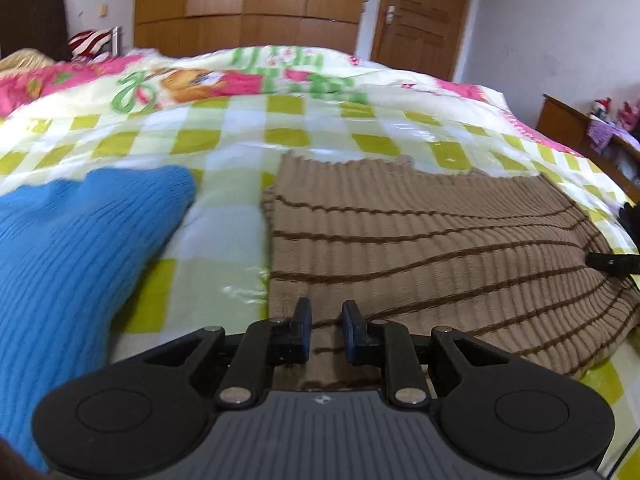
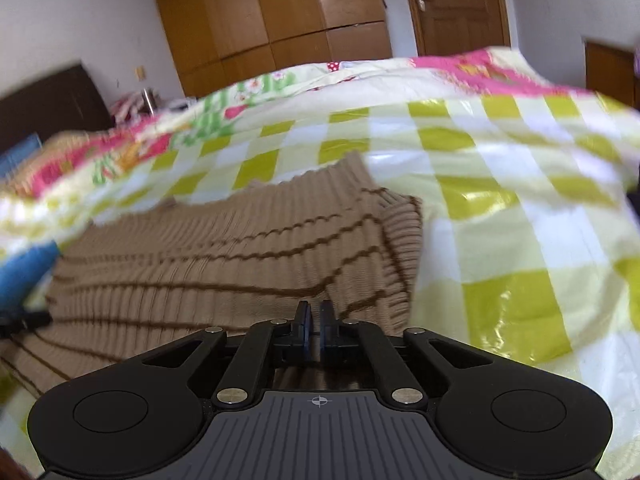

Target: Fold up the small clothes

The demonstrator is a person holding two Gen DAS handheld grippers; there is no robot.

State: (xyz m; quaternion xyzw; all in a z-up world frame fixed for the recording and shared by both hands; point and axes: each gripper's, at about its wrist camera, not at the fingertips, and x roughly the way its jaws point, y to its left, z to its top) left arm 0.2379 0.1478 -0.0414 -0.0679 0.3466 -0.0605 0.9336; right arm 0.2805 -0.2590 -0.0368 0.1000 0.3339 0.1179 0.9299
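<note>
A tan ribbed knit garment [image 1: 440,232] with dark brown stripes lies flat on the checked bedspread [image 1: 240,136]. My left gripper [image 1: 326,314] hovers over its near left edge. The jaws stand a little apart and only the cloth below shows through the gap. My right gripper [image 2: 315,314] is over the near right part of the same garment [image 2: 220,260], beside a folded-over ribbed flap [image 2: 400,232]. Its jaws are together and I see no cloth pinched between them. A fingertip of the right gripper [image 1: 612,262] pokes in at the right edge of the left wrist view.
A blue knit garment [image 1: 80,248] lies on the bed left of the tan one, also showing in the right wrist view [image 2: 28,276]. A pink patterned quilt [image 1: 180,80] is bunched at the far side. A wooden wardrobe [image 1: 248,4], a door [image 1: 424,16] and a side cabinet [image 1: 580,128] stand beyond.
</note>
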